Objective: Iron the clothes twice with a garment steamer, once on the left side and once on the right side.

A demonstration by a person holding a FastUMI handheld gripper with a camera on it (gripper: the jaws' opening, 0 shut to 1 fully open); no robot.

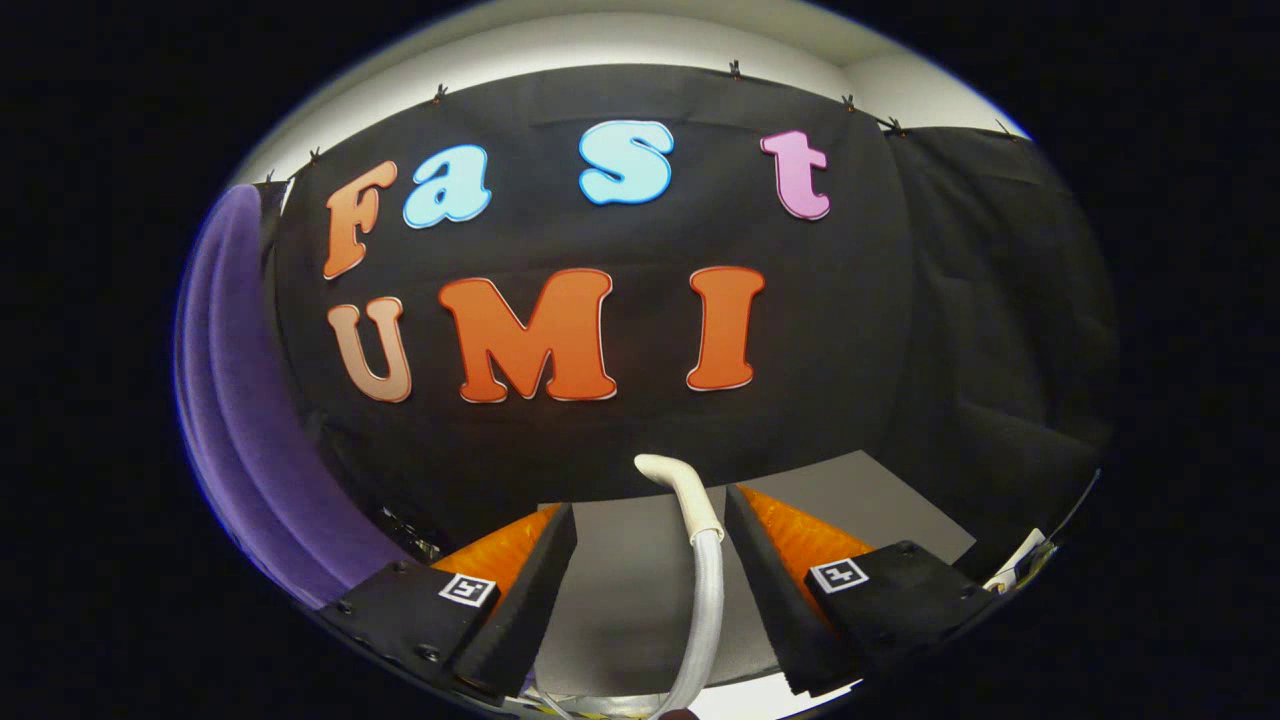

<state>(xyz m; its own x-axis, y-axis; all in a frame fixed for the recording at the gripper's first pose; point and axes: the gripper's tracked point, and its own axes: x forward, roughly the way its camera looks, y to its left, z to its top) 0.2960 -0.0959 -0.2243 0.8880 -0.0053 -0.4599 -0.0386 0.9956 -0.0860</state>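
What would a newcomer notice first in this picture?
First, the white steamer hose rising between the open gripper fingers, its curved end just ahead of them, touching neither. Next, the purple garment hanging at the left, beside the black cloth wall. A grey table lies below.

A staged recording booth, not a lived-in room: black cloth (850, 330) is clipped up as the wall from ten to two o'clock, a pale ceiling (620, 40) shows above it, and a purple curtain (235, 400) hangs at nine o'clock.
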